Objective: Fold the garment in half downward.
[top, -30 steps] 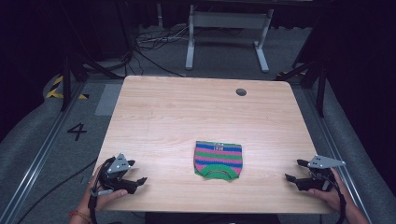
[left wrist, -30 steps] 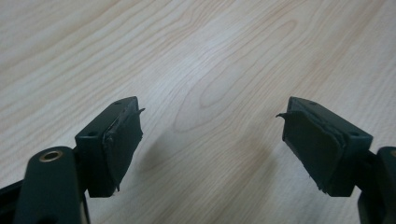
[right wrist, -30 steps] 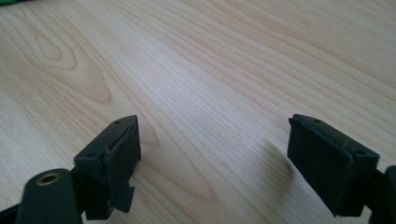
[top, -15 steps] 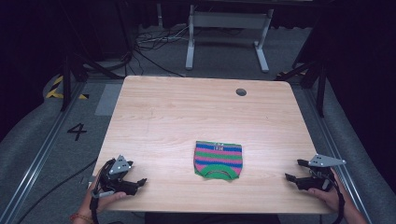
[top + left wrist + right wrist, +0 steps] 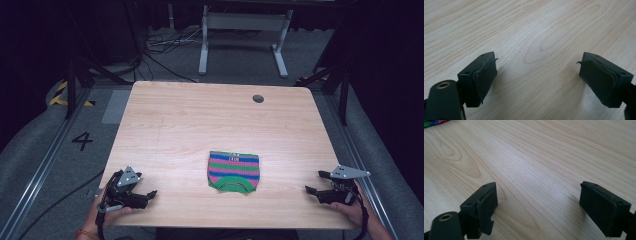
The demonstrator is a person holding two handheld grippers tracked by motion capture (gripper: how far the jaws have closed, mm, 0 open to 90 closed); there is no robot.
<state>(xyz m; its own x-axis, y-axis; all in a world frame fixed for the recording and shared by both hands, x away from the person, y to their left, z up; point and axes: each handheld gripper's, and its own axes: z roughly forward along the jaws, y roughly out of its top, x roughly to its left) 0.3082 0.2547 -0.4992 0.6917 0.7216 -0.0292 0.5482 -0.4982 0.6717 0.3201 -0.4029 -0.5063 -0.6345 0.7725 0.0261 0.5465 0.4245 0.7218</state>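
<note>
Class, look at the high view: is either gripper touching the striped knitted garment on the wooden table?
No: the striped knitted garment lies alone mid-table, with the left gripper and right gripper well apart at the edges.

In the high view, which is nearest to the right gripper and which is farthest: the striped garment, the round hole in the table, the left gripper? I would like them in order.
From the right gripper, at the table's near right corner:
1. Striped garment: folded, near the middle of the front edge.
2. Round hole: far side of the table, right of centre.
3. Left gripper: near left corner, jaws open.
</note>
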